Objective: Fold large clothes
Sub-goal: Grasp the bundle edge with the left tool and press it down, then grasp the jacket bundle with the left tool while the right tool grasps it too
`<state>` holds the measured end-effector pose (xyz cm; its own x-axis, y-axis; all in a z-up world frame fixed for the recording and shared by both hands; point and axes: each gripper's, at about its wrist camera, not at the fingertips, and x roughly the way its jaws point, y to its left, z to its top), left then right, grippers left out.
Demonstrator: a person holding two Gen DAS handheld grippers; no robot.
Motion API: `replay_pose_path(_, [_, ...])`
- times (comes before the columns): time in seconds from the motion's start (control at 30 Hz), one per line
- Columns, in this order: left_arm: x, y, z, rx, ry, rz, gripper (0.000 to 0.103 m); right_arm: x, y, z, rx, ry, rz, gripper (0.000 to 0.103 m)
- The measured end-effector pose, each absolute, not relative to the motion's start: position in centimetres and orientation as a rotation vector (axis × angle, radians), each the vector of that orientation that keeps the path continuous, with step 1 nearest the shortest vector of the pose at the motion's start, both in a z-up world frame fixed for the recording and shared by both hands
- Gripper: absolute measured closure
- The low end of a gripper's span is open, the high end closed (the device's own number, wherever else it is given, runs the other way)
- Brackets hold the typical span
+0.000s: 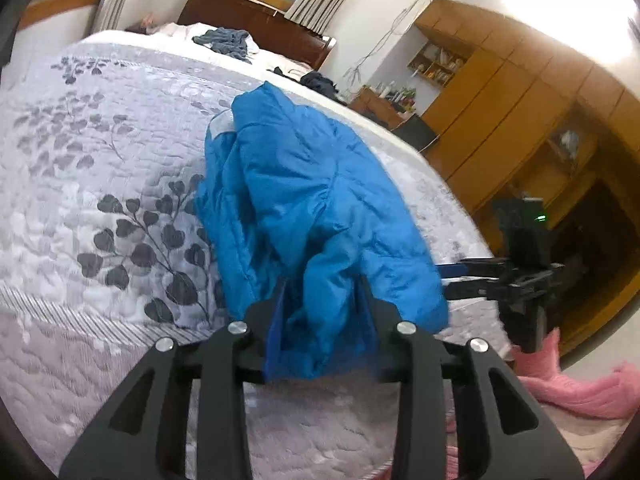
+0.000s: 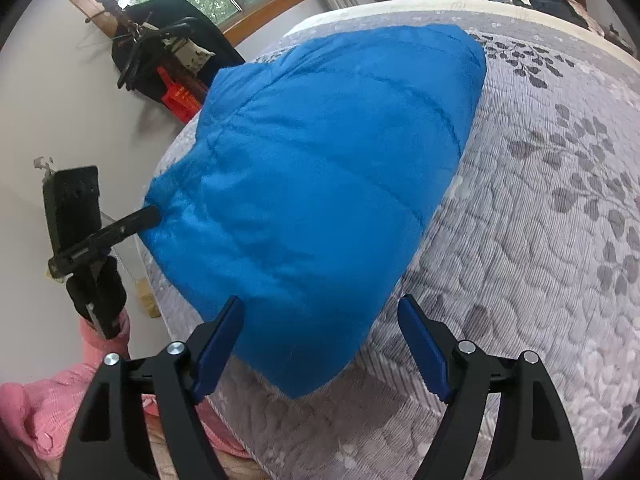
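A puffy blue jacket [image 1: 312,200] lies bunched on the grey leaf-patterned bed cover [image 1: 100,160]. My left gripper [image 1: 322,296] is shut on a thick fold at the jacket's near edge, with blue fabric filling the space between its fingers. In the right wrist view the jacket [image 2: 320,168] shows its smooth quilted back, and the left gripper [image 2: 148,214] bites its left edge. My right gripper [image 2: 320,320] stands open at the jacket's near corner, with the fabric lying between and below its blue pads [image 2: 424,348]. From the left wrist view the right gripper [image 1: 450,280] reaches in from the right, beside the jacket.
Dark clothes [image 1: 224,40] lie near the wooden headboard [image 1: 256,16] at the far end of the bed. Wooden cabinets [image 1: 500,100] line the right wall. Pink fabric [image 1: 580,392] hangs off the near bed edge. A rack with hangers and a red basket [image 2: 180,96] stands by the window wall.
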<state>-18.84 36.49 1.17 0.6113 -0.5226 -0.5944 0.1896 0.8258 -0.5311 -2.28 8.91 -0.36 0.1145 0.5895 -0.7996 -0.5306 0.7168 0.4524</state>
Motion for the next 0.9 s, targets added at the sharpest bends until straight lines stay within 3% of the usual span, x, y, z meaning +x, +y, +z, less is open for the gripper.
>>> replay_pose_path(0.6, [-17.3,36.4,-1.6,-0.448,0.900,-0.422,0.066,-1.7,10.2,-2.3,0.075,1.223,0.838,0.023])
replay_pose_path(0.7, [-17.7,37.0,-0.6,-0.459,0.887,-0.417,0.055,-1.8,9.7,-1.9,0.097,1.214,0.844,0.023])
replay_pose_path(0.8, [-17.9,37.7,0.7,-0.486,0.864,-0.425,0.040,-1.4,8.3,-1.1,0.152,1.188,0.850,0.023])
replay_pose_path(0.83, [-17.9,37.9,1.3,-0.480,0.850,-0.412,0.030,-1.2,7.9,-0.8,0.179,1.181,0.859,0.023])
replay_pose_path(0.9, [-17.8,38.2,2.2,-0.457,0.826,-0.370,0.024,-0.7,7.1,-0.4,0.220,1.167,0.870,0.021])
